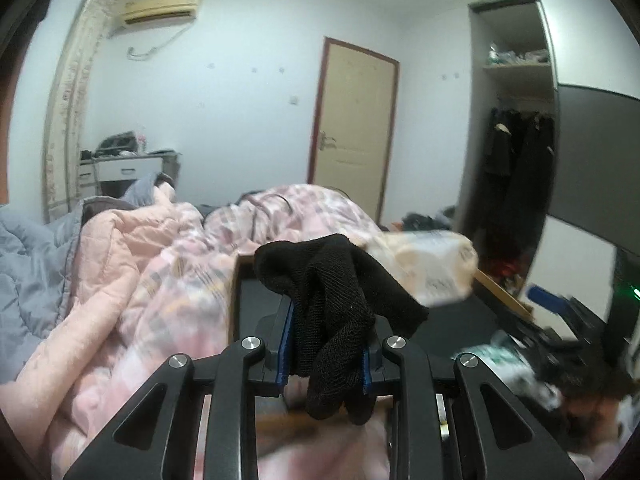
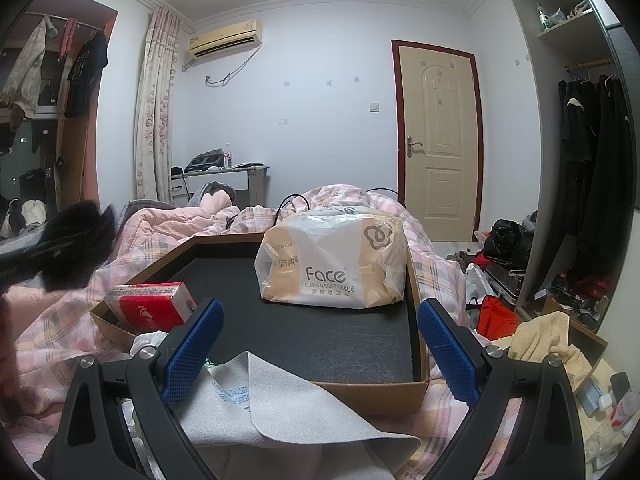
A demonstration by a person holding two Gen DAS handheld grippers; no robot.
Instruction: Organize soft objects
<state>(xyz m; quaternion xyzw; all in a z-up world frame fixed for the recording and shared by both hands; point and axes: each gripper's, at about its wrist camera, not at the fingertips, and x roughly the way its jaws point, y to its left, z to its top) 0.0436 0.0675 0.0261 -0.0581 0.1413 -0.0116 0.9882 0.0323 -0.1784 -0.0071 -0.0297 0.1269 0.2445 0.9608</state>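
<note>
Bedroom scene, two wrist views, ordered from largest element to smallest. The pink quilt (image 2: pixel 168 224) covers the bed and carries a shallow cardboard tray (image 2: pixel 418 276) with a dark floor. Inside the tray, at its far side, stands a bagged tissue pack (image 2: pixel 332 260); a red tissue box (image 2: pixel 154 306) lies tilted over the tray's near-left corner. A grey cloth (image 2: pixel 256 404) drapes over the tray's near edge.

Step in hand, as judged: transport of one soft item toward the tray. The left gripper (image 1: pixel 326 344) is clamped on a black sock (image 1: pixel 336 308), which hangs bunched above and below the pads, held in the air near the tray's left rim. The right gripper (image 2: pixel 320 344) stands spread wide with nothing between its blue pads (image 2: pixel 196 348), poised over the grey cloth.

Next move, as judged: the left gripper needs to carry the sock over the tray floor and release it there; the right is placed to close on the cloth.

View comparison: the right wrist view shows the tray contents sharply and the sock only as a dark blur at far left. The left wrist view alone shows the grasp on the sock; its tray and tissue pack are smeared.
</note>
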